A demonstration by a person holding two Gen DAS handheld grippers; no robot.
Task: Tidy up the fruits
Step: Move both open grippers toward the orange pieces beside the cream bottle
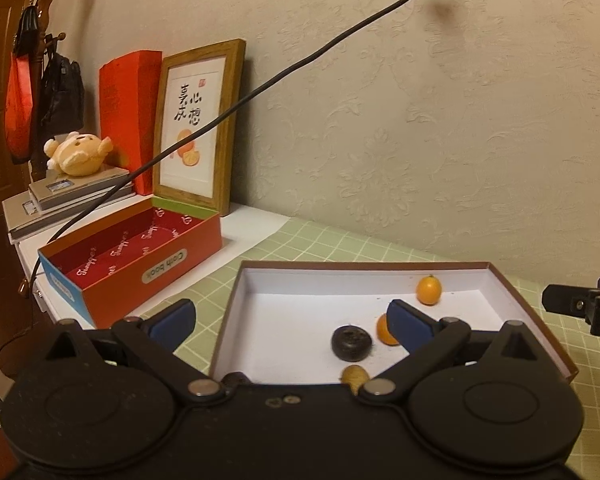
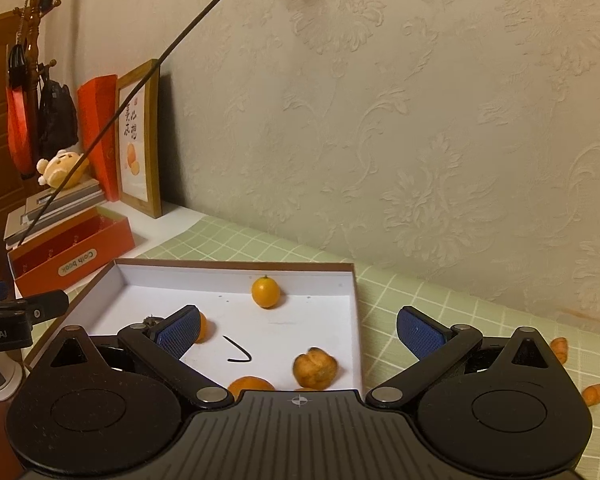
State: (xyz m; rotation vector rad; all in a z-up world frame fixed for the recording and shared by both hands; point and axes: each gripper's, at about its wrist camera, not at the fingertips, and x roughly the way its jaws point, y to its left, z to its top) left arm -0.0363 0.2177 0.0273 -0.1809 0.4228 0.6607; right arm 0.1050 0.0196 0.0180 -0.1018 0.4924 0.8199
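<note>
A shallow white-lined box [image 1: 260,292] with brown rim lies on the green checked mat; it also shows in the right wrist view [image 2: 348,320]. It holds a small orange fruit [image 1: 429,289] [image 2: 265,291], a second orange one [image 1: 384,330] [image 2: 201,326] partly behind a finger, a dark wrinkled fruit [image 1: 351,343] and a tan fruit [image 1: 355,377] [image 2: 315,367]. Another orange fruit [image 2: 250,386] sits at the box's near edge. My left gripper [image 1: 292,316] is open and empty above the box. My right gripper [image 2: 298,330] is open and empty above the box.
An open red "Cloth book" box [image 1: 140,256] stands left of the tray. Behind it are a framed picture [image 1: 198,124], a plush toy [image 1: 78,152] on books and a hanging black cable [image 1: 260,88]. Orange bits [image 2: 594,394] lie on the mat at right.
</note>
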